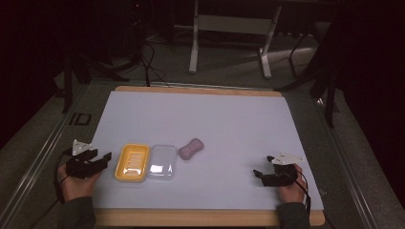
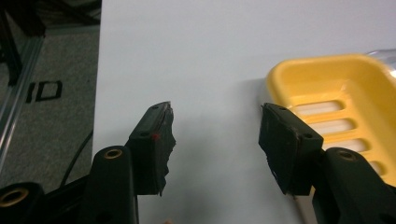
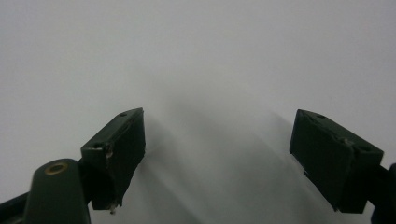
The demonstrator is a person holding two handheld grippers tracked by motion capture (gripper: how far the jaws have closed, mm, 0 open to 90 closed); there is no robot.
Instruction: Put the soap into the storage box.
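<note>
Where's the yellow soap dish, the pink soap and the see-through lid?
yellow soap dish (image 1: 132, 162), high view, its slotted floor
pink soap (image 1: 191, 148), high view, its narrow middle
clear lid (image 1: 162, 161), high view, its flat middle

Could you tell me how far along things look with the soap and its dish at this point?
Nothing looks done yet: the pink soap lies on the mat, beside the clear lid, apart from the empty yellow dish. Nothing is in hand: the left gripper and right gripper sit open. Presumably the soap goes in and the lid on.
</note>
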